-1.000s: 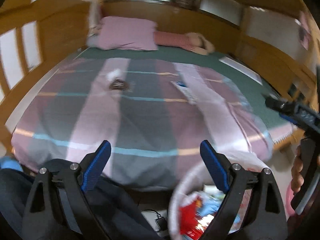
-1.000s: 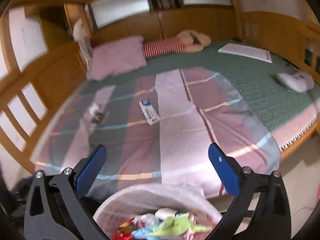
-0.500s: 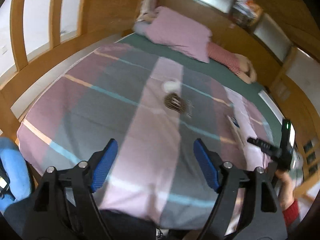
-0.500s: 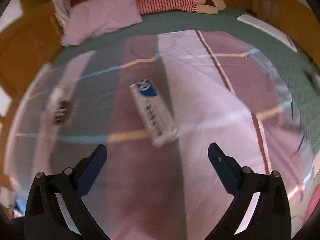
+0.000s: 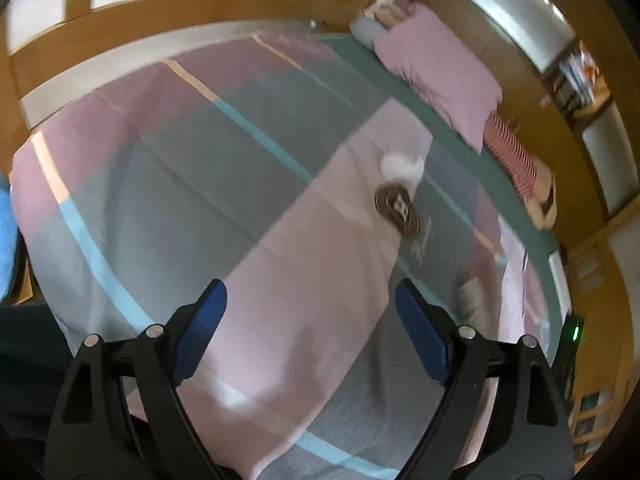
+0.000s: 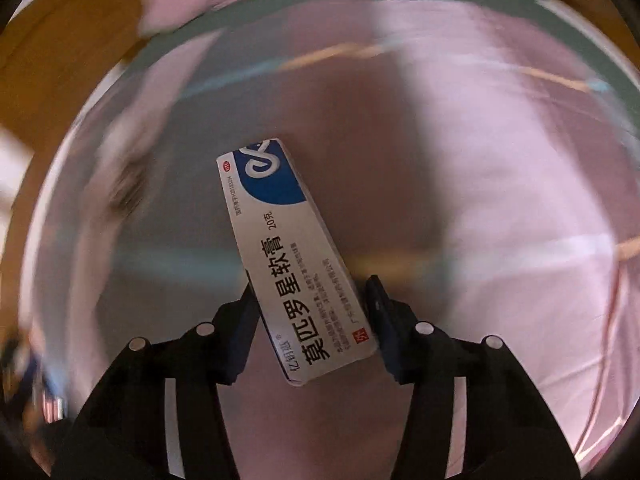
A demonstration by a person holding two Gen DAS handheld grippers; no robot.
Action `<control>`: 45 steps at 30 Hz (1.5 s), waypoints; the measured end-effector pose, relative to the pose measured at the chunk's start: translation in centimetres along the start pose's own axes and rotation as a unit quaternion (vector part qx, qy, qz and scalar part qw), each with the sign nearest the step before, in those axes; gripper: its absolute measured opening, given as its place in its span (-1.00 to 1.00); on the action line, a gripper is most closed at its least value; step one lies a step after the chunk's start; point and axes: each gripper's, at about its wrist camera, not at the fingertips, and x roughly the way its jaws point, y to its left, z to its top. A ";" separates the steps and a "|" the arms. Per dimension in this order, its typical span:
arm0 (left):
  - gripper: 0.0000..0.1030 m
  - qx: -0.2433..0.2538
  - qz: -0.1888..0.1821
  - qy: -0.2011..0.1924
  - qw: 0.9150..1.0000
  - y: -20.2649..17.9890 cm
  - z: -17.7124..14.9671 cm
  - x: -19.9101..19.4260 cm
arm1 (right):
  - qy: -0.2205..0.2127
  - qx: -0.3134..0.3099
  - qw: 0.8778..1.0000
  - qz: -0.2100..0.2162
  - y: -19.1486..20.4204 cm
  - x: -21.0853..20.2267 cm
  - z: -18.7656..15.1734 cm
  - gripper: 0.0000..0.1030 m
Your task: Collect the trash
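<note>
A white and blue medicine box (image 6: 292, 256) lies on the striped blanket (image 6: 480, 200). My right gripper (image 6: 310, 300) has its jaws on either side of the box's near end; the left finger touches it, the right finger stands a small gap off. In the left wrist view a crumpled white tissue (image 5: 401, 166) and a brown striped wrapper (image 5: 397, 209) lie side by side on the blanket (image 5: 200, 184), well ahead of my left gripper (image 5: 310, 300), which is open and empty. The box shows there blurred at the right (image 5: 469, 298).
A pink pillow (image 5: 436, 76) and a red-striped soft toy (image 5: 516, 156) lie at the head of the bed. A wooden bed frame (image 5: 120, 28) runs round the mattress. A blue object (image 5: 6, 236) stands at the left edge.
My right gripper has dropped down over the medicine box and narrowed its jaws around it. My left gripper has moved in over the bed toward the tissue and wrapper. The trash bin has left both views.
</note>
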 end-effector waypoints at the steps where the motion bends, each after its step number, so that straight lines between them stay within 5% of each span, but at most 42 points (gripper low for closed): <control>1: 0.73 -0.012 -0.003 -0.002 1.000 0.3 0.0 -0.2 | 0.019 -0.030 0.999 0.021 1.5 0.0 -0.6 0.09; 4: 0.74 -0.048 -0.011 0.005 0.999 1.2 0.0 0.0 | 0.004 -0.089 0.995 0.048 5.1 -1.9 -0.5 0.68; 9: 0.78 -0.070 -0.015 0.004 0.997 1.8 -0.1 0.2 | -0.074 -0.069 0.995 0.020 7.7 -1.8 6.3 0.70; 12: 0.84 -0.113 -0.009 -0.018 0.993 2.9 0.0 -0.3 | -0.090 -0.044 0.995 0.015 10.4 1.4 11.7 0.70; 18: 0.85 -0.126 -0.009 -0.009 0.992 3.6 0.4 0.1 | -0.082 -0.074 0.990 -0.091 16.9 8.9 18.0 0.69; 19: 0.85 -0.127 -0.009 -0.009 0.992 3.8 0.5 0.1 | -0.080 -0.074 0.989 -0.096 17.2 9.7 18.2 0.59; 22: 0.86 -0.135 -0.008 -0.007 0.991 4.1 0.6 0.2 | -0.070 -0.078 0.991 -0.089 17.5 11.1 18.4 -0.43; 27: 0.86 -0.062 0.021 -0.023 0.998 1.7 0.3 0.0 | -0.096 -0.089 0.990 -0.060 15.6 6.9 15.7 -0.59; 34: 0.84 0.090 -0.001 0.037 0.995 -3.4 -1.6 1.9 | -0.096 -0.059 0.991 -0.078 8.3 -1.0 8.2 -0.59; 37: 0.66 0.147 -0.032 0.058 0.987 -6.5 -2.6 2.9 | -0.121 -0.018 0.990 -0.069 3.5 -6.1 2.6 -0.59; 41: 0.66 0.201 -0.042 0.141 0.968 -11.2 -4.8 6.8 | -0.146 0.026 0.987 -0.062 -0.6 -10.1 -3.5 -0.59; 45: 0.91 0.224 -0.021 0.200 0.954 -14.0 -7.9 10.8 | -0.173 0.072 0.981 -0.051 -3.4 -13.1 -9.6 -0.59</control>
